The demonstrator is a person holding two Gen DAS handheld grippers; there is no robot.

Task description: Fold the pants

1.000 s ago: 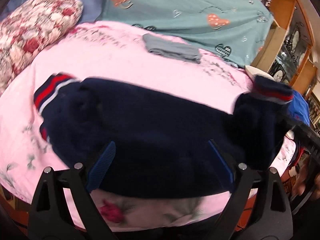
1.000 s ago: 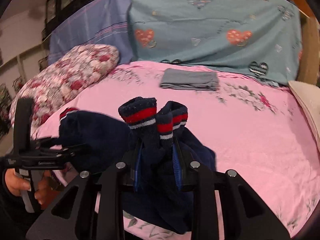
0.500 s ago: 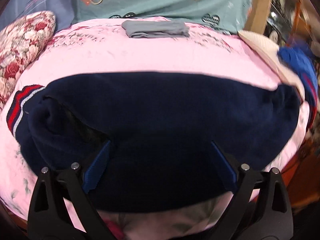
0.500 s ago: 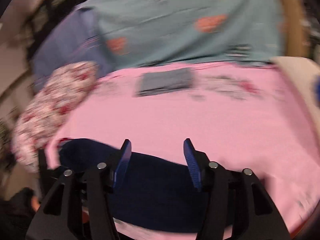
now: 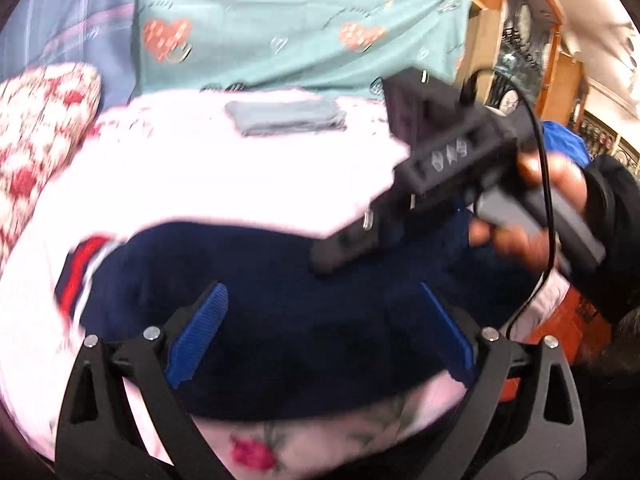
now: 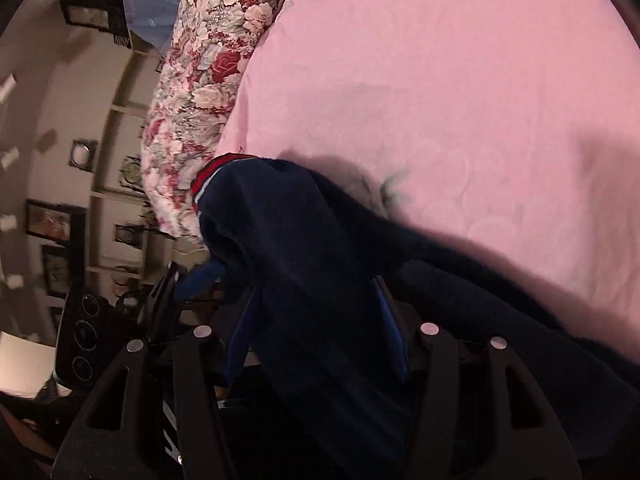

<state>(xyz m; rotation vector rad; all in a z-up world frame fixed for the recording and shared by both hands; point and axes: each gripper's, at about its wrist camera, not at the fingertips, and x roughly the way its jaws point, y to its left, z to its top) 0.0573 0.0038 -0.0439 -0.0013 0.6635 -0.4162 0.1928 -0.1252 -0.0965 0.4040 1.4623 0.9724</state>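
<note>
The left gripper (image 5: pixel 320 336) hangs low over the pants (image 5: pixel 288 320), jaws spread wide, fabric between them ungripped. The right gripper (image 6: pixel 316 332), held in a bare hand (image 5: pixel 536 216), leans across the pants with jaws partly parted around a fold.

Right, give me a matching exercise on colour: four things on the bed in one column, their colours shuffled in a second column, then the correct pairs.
Things:
1. pants
2. folded cloth
3. bedsheet
4. pillow

Colours:
A. grey
B. red and white flowers
C. navy with a red and white cuff
D. plain pink

Pairs: 1-C, 2-A, 3-D, 4-B
</note>
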